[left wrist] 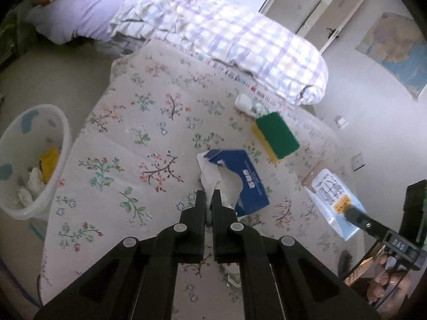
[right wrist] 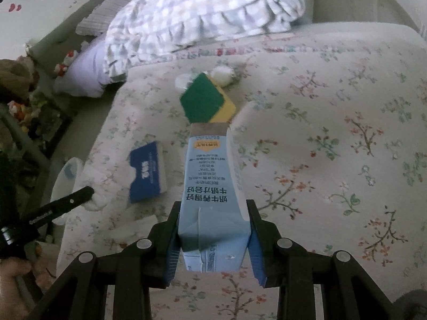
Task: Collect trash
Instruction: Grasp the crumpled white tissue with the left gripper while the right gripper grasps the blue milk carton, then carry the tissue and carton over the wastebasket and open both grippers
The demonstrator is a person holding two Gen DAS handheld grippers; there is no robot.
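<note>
Floral bedspread [left wrist: 128, 138]; L tool [left wrist: 209, 196] pinching tissue [left wrist: 213, 178], R tool [right wrist: 213, 229] gripping carton [right wrist: 210, 186].

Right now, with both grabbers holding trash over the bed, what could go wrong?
The left gripper pinches only a corner of the white tissue, which might tear or slip loose on the way to the white bin. The right gripper holds the milk carton at one end only, so it could tip or drop. The bin sits off the bed's edge, so a dropped piece may land on the floor.
</note>
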